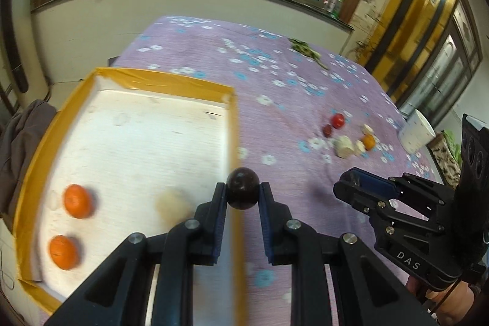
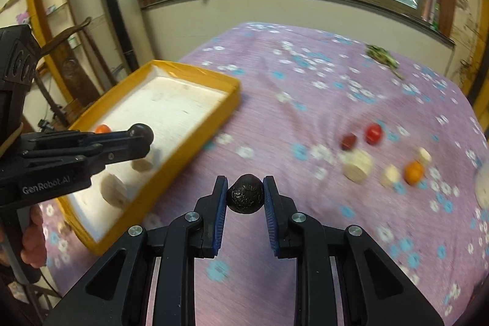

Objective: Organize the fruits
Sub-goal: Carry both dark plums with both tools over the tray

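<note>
Purple flowery bedsheet (image 2: 305, 118) everywhere, big barred window behind it, and a yellow-rimmed tray (image 1: 233, 124) sitting on the left side of the bed. So right now my left gripper (image 1: 243, 193) is pinching a smooth dark round fruit (image 1: 243, 188) right at its fingertips, and from that camera the fruit hangs just over the tray's right rim. My right gripper (image 2: 245, 194) is clamped on a second one, a wrinkly dark fruit (image 2: 245, 194), which sits over the bare sheet just right of the tray.

Inside the tray I can see two oranges (image 1: 78, 200) near the left wall plus a pale blurry round thing (image 1: 172, 203) close to my left fingers. Well off to the right on the sheet there's a little pile: a red fruit (image 2: 374, 133), a smaller dark red one (image 2: 349, 141), another orange (image 2: 413, 172) and some pale chunky pieces (image 2: 357, 168). Everything's a bit smeared.
</note>
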